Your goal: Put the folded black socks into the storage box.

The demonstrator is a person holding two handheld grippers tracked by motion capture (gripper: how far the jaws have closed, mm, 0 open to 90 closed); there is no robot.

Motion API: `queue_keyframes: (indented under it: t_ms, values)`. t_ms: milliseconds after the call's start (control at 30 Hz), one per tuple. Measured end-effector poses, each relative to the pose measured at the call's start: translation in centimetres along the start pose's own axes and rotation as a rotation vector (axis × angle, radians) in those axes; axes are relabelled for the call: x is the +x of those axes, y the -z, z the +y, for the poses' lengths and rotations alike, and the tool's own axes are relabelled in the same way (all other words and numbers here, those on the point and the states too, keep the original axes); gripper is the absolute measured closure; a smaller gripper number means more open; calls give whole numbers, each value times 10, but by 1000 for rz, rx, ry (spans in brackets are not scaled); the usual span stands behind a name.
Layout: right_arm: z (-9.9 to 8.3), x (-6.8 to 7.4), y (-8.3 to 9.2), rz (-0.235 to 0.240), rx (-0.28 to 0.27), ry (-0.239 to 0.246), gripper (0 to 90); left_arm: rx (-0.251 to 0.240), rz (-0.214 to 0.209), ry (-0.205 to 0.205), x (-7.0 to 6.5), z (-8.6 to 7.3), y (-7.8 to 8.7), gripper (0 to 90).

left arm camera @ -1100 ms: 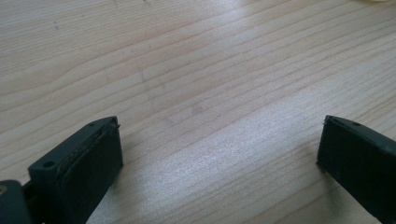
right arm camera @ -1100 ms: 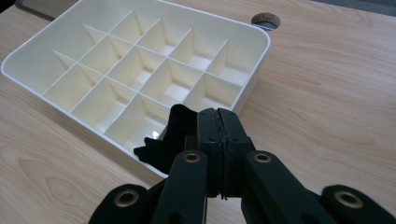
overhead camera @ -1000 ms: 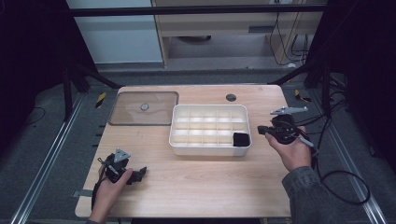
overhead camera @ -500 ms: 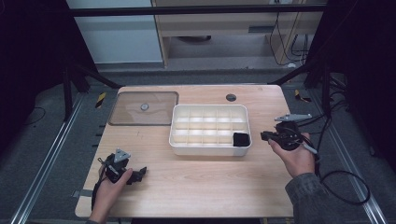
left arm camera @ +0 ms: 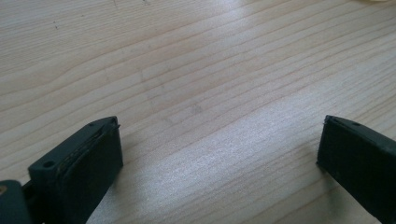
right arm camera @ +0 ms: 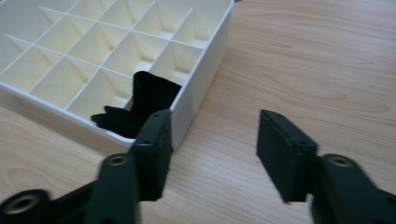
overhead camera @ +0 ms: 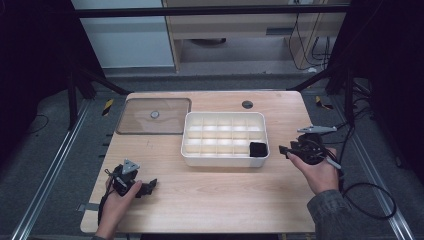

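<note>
Both tools open, empty.

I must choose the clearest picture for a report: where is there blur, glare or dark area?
High view: surroundings very dark, the pale wooden table evenly lit, the white plastic compartment tray slightly glowing. Left gripper view: a bright sheen band crosses the wood between the black tongs. Right gripper view: nearest tongs soft, the black cloth piece shows no detail.

Under my jaws the table is pale wood, smooth, matt, fine-grained. The divided tray looks like cream plastic with a slight sheen. In its corner cell sits a black cloth, soft and matt. My pads are dull black rubber.
</note>
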State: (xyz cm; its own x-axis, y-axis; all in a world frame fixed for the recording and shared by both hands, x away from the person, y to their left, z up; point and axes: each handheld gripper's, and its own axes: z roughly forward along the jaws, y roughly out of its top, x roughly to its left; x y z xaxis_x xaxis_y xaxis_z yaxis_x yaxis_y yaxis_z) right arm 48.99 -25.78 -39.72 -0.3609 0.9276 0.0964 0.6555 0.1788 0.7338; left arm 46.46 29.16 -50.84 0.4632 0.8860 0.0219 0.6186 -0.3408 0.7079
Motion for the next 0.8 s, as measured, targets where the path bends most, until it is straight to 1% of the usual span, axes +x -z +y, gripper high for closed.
queue_keyframes:
  t_ms: [33, 67, 100, 133, 167, 233, 267, 300, 333, 400, 433, 533, 700, 733, 800]
  values:
    - [-3, -1, 0, -26, -9, -11, 327, 0, -1, 0, 0, 0, 0, 0]
    - [-3, -1, 0, -26, -9, -11, 327, 0, -1, 0, 0, 0, 0, 0]
    - [-5, -2, 1, -51, -19, -9, 267, -2, -1, 2, -1, 0, 0, 0]
    - [-5, -2, 1, -51, -19, -9, 267, -2, -1, 2, -1, 0, 0, 0]
    - [-7, -2, 2, -62, -31, -13, 214, -3, -2, 2, -1, 0, 0, 0]
    - [-9, -2, 3, -74, -40, -8, 175, -1, -2, -2, -2, 0, 0, 0]
    - [-9, -2, 3, -74, -40, -8, 175, -1, -2, -2, -2, 0, 0, 0]
    - [-10, -1, 5, -85, -48, -17, 137, -2, -4, -2, -2, 0, 0, 0]
    - [-10, -1, 5, -85, -48, -17, 137, -2, -4, -2, -2, 0, 0, 0]
    - [-13, -1, 6, -87, -53, -14, 91, -2, -4, -1, -2, 0, 0, 0]
    - [-15, 0, 7, -85, -52, -20, 86, -2, -4, -1, -2, 0, 0, 0]
    - [-18, 0, 8, -80, -56, -11, 77, -2, -4, -1, -2, 0, 0, 0]
    - [-28, -1, 9, -73, -57, -11, 77, -2, -4, -1, -2, 0, 0, 0]
    - [-31, -1, 9, -72, -56, -7, 80, -2, -4, -1, -2, 0, 0, 0]
    - [-37, -2, 8, -82, -51, -15, 116, -2, -4, -1, -3, 0, 0, 0]
